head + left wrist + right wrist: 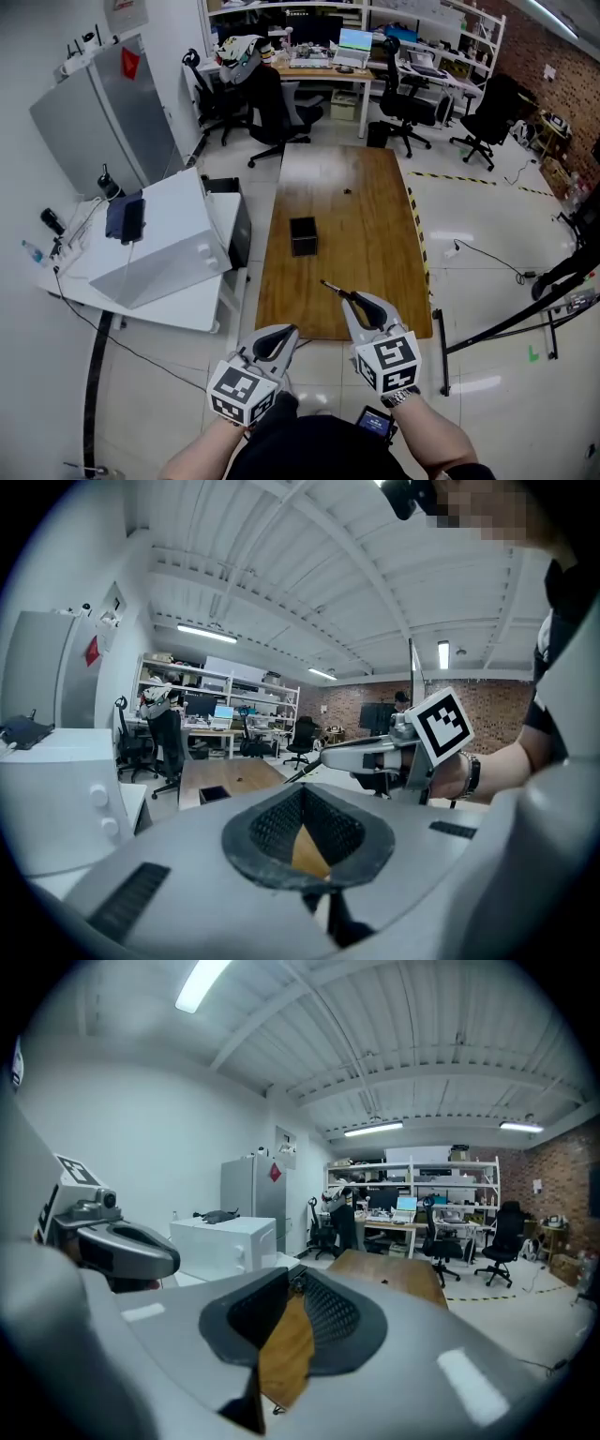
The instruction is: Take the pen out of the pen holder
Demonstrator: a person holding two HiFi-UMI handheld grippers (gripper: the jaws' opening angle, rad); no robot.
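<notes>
A black square pen holder (303, 235) stands on the long wooden table (366, 244), left of its middle; it also shows small in the left gripper view (213, 793). My right gripper (352, 298) hovers over the table's near edge, shut on a thin dark pen (331, 286) that pokes out from its tips toward the holder. The left gripper view catches that pen (302, 772) sticking out of the right gripper (328, 757). My left gripper (289, 331) hangs just off the table's near edge, shut with nothing in it. In the right gripper view the pen is barely visible at the fingertips (296, 1283).
A white cabinet (159, 239) stands left of the table, with a grey fridge (103, 117) behind it. A small dark speck (347, 191) lies on the far half of the table. Office chairs (272, 108) and desks fill the back. Striped tape (417, 234) runs along the table's right side.
</notes>
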